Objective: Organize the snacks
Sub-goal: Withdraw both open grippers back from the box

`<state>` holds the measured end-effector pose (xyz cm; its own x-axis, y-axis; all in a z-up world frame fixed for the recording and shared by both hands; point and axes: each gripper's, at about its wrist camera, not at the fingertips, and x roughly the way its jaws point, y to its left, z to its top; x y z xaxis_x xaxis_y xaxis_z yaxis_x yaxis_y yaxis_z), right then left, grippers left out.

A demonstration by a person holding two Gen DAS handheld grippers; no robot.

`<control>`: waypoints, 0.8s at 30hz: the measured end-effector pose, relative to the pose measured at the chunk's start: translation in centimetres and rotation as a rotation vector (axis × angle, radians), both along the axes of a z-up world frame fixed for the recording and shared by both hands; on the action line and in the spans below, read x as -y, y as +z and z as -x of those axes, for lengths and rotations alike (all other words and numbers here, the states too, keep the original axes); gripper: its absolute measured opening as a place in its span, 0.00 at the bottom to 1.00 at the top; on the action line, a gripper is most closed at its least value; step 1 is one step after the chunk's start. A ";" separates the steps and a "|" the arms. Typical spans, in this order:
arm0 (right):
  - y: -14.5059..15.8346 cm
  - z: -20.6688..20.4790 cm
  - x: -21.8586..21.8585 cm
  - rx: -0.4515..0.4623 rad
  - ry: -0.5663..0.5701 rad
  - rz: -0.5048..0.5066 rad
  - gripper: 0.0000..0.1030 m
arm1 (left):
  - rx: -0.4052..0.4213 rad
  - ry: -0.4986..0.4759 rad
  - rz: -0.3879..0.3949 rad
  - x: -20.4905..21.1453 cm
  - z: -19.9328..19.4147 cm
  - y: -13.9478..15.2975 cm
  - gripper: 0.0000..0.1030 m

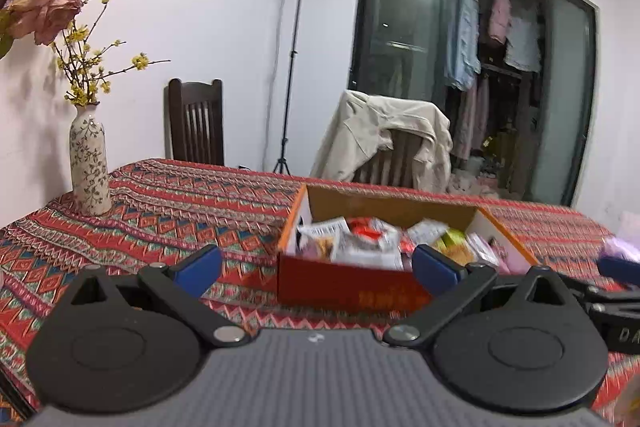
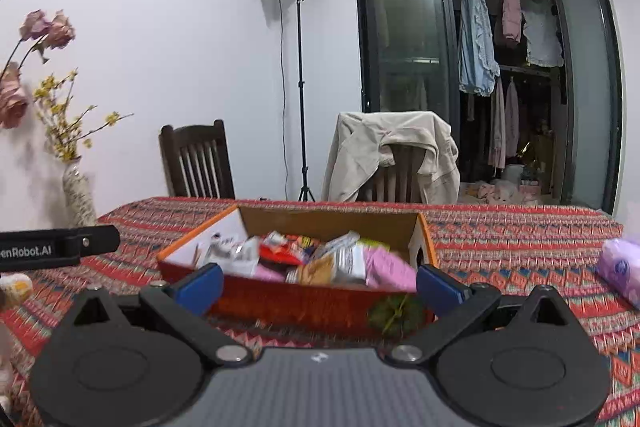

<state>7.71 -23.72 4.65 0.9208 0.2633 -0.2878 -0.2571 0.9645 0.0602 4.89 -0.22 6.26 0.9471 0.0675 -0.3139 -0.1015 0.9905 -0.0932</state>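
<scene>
Left hand-held gripper (image 1: 316,269): held low over the worktop, blue fingers spread wide, nothing between them.
Right hand-held gripper (image 2: 320,285): likewise spread wide and empty, its fingers framing the near wall of the box.
Worktop (image 1: 180,211): covered by a red patterned cloth.
Snack box (image 2: 296,301): an open cardboard box at 12 o'clock, just beyond both grippers.
Snacks (image 2: 320,259): small wrapped packets heaped loosely inside the box.
Handling: the packets are judged light, soft, crinkly and slippery; a packet edge or sealed end is best pinched gently.
Purple packet (image 2: 620,273): lying apart at 3 o'clock.
Vase (image 1: 90,163): seen at 10 o'clock, judged fragile.
</scene>
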 end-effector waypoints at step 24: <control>-3.5 5.0 1.3 -0.111 -0.006 0.010 1.00 | -0.100 -0.044 -0.012 0.8 4.6 -4.8 1.00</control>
<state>2.69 -25.05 1.11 0.8846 0.2547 -0.3907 -0.2439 0.9667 0.0781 0.28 -0.97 1.50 0.9132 0.0306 -0.4063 -0.0660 0.9951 -0.0733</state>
